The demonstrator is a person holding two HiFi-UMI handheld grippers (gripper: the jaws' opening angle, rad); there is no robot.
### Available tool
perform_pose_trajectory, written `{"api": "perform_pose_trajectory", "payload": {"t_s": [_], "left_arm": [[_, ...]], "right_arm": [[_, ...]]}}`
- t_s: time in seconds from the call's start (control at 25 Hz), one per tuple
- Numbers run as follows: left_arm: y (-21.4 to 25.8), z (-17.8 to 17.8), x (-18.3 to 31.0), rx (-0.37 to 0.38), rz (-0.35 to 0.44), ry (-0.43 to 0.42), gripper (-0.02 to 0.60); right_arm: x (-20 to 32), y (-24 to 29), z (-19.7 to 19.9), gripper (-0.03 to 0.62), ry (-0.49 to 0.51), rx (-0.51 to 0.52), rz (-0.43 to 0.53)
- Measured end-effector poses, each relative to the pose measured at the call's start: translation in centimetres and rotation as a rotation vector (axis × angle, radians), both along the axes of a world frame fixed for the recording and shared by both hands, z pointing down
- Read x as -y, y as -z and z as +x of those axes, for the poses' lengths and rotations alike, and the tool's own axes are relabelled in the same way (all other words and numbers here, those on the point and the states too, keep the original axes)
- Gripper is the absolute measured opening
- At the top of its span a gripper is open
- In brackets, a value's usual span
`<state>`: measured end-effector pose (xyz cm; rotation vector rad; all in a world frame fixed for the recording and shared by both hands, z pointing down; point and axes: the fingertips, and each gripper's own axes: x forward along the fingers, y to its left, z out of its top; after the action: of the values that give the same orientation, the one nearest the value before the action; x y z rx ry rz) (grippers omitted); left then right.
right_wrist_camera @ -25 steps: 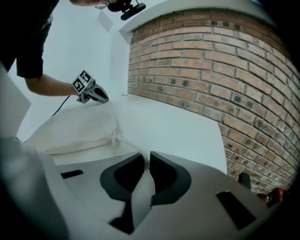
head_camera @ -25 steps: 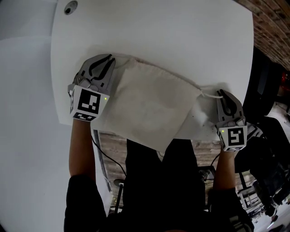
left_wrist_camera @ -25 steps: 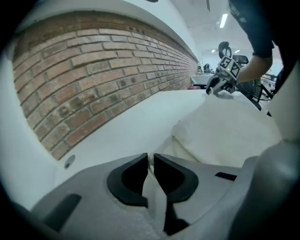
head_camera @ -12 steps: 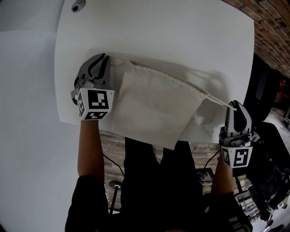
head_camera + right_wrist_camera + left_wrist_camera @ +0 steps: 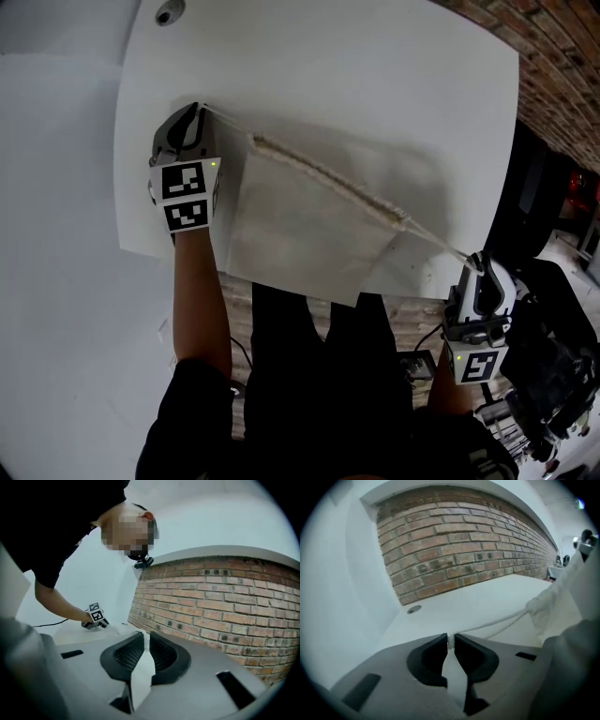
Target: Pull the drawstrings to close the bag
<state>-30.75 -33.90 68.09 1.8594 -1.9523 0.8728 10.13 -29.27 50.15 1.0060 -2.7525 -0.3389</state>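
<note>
1. Gripping the left string (image 5: 225, 119) with the left gripper (image 5: 195, 111), at the upper left of the head view. Jaws almost together, pinching only that thin white string between the tips.
2. Gripping the right string (image 5: 436, 240) with the right gripper (image 5: 480, 267), at the lower right of the head view, just past the table corner. Jaws almost together too, with a bit of white string squeezed at the tips.
3. Lying on the white table (image 5: 375, 66), in the middle of the head view: the cloth bag (image 5: 300, 225), cream coloured and flat.
4. Slanting from upper left down to the right: the mouth of the bag (image 5: 328, 178), bunched up and wrinkly like a thin rope of cloth.
5. Stretched straight on both sides: the left string from one end of the mouth to the left gripper, the right string from the other end to the right gripper.
6. Reaching the near table edge at the lower middle of the head view: the bottom of the bag.
7. Sitting in the table top at the top left of the head view: a small round dark spot (image 5: 170, 13).
8. Standing behind the table in both gripper views: a red brick wall (image 5: 459, 541).
9. Showing at the left middle of the right gripper view: a person's arm (image 5: 56, 599), reaching down to the left gripper.
</note>
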Motion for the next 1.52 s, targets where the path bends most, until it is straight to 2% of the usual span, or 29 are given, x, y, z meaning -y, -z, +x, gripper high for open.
{"api": "perform_pose_trajectory", "payload": {"t_s": [0.08,0.2,0.32,0.44,0.64,0.84,1.0,1.28,1.52], "left_arm": [[1.3,-0.6,0.3,-0.044,0.07,0.031,0.054],[5.4,-1.2,0.7,-0.091,0.234,0.06,0.052],[11.8,-1.7,1.1,-0.079,0.419,0.05,0.051],[18.1,-2.7,0.0,-0.072,0.538,0.037,0.051],[27.1,-3.8,-1.6,-0.074,0.639,-0.01,0.051],[34.6,-3.3,-1.8,-0.19,0.718,-0.112,0.051],[39.7,-4.1,-2.4,-0.25,0.762,-0.164,0.05],[47.1,-5.8,-4.6,-0.219,0.832,-0.252,0.049],[51.6,-7.0,-7.3,-0.24,0.904,-0.306,0.05]], "right_arm": [[-0.1,0.4,0.0,0.04,-0.001,-0.012,-0.001],[0.9,1.5,0.7,0.04,-0.05,-0.007,-0.019],[2.5,4.0,1.2,0.04,-0.134,0.031,-0.033],[3.4,7.2,0.9,0.04,-0.18,0.057,-0.02],[3.9,13.4,0.0,0.04,-0.201,0.084,0.043],[3.7,20.5,0.1,0.04,-0.229,0.09,0.105],[3.4,24.6,-0.4,0.04,-0.205,0.175,0.127],[2.3,29.8,-1.5,0.04,-0.177,0.356,0.13],[0.1,34.7,-2.6,0.04,-0.196,0.367,0.188]]}}
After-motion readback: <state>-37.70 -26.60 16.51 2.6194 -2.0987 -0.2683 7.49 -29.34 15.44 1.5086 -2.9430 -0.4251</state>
